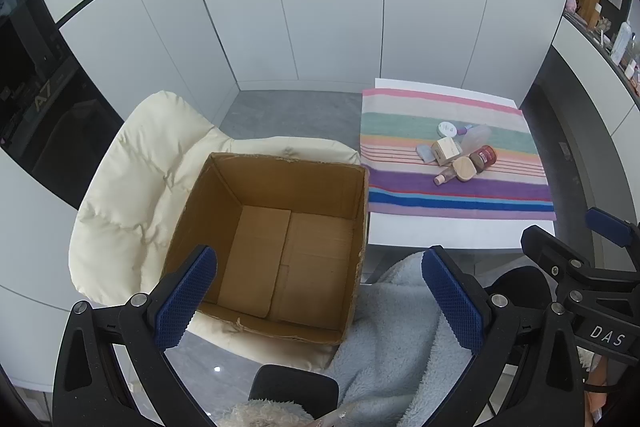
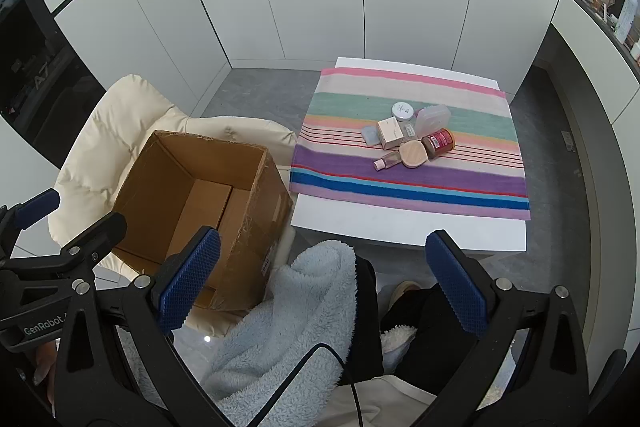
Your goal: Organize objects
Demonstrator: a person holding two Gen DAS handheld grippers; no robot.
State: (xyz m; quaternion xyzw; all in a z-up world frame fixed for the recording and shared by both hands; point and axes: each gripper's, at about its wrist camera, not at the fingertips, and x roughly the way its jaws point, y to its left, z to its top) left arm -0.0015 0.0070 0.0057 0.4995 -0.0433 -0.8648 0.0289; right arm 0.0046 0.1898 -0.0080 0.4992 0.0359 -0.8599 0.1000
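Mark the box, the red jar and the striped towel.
box [image 1: 256, 259], left wrist view, on its inner floor.
red jar [image 2: 442, 141], right wrist view, on its red label.
striped towel [image 2: 460, 181], right wrist view, on its bare purple stripe.

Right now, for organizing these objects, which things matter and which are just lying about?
For the job:
cardboard box, with nothing in it
red-lidded jar
small carton
white tin
clear bottle
wooden lid
frosted container

Just lying about:
striped towel
white table
cream chair
blue fleece
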